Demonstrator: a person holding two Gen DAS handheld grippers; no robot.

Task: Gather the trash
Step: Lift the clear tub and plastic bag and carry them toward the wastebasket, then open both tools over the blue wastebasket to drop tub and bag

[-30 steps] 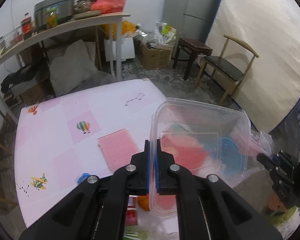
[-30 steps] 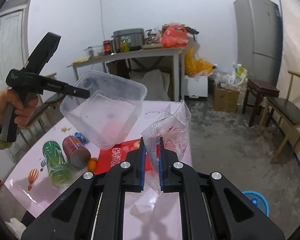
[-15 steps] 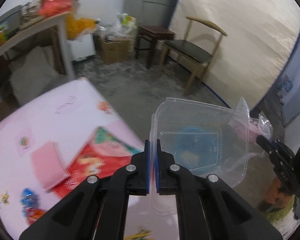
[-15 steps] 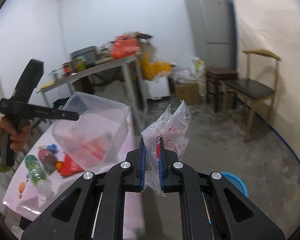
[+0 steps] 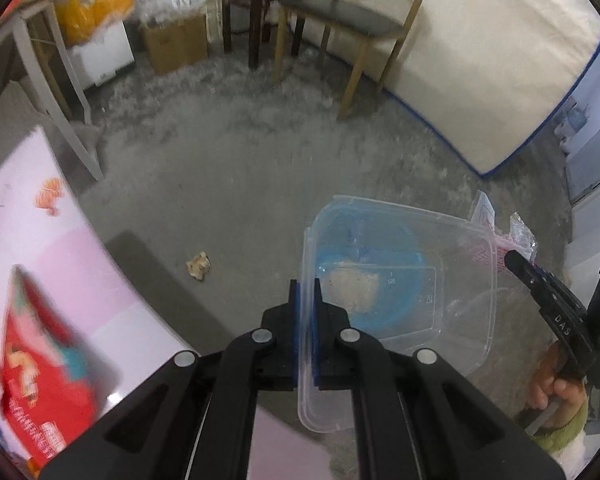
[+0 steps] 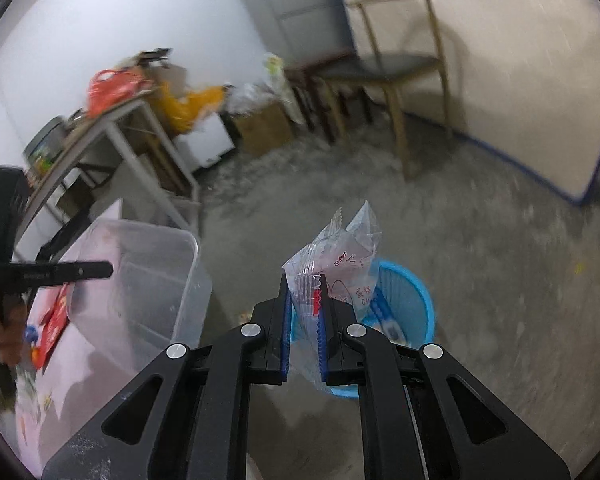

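Left tongs (image 5: pixel 307 300) are pinching the clear container (image 5: pixel 400 292) rim; right tongs (image 6: pixel 303 300) are clamping a plastic wrapper (image 6: pixel 336 264). Risk: either item dropping outside the blue bin (image 6: pixel 404 300) at 12 o'clock, like the scrap (image 5: pixel 199 266) lying on the floor.

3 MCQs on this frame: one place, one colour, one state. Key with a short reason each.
1. Where does the bin stand?
A. on the table
B. on the floor
C. on the chair

2. What colour is the bin?
A. blue
B. red
C. green

3. What are the left tongs doing?
A. hanging open, with nothing in them
B. shut on the wall of the tub
C. shut on a can

Key:
1 B, it sits on the grey floor beyond the wrapper in the right tongs.
2 A, its ribbed wall is bright blue in both views.
3 B, the clear wall runs between the two pads.
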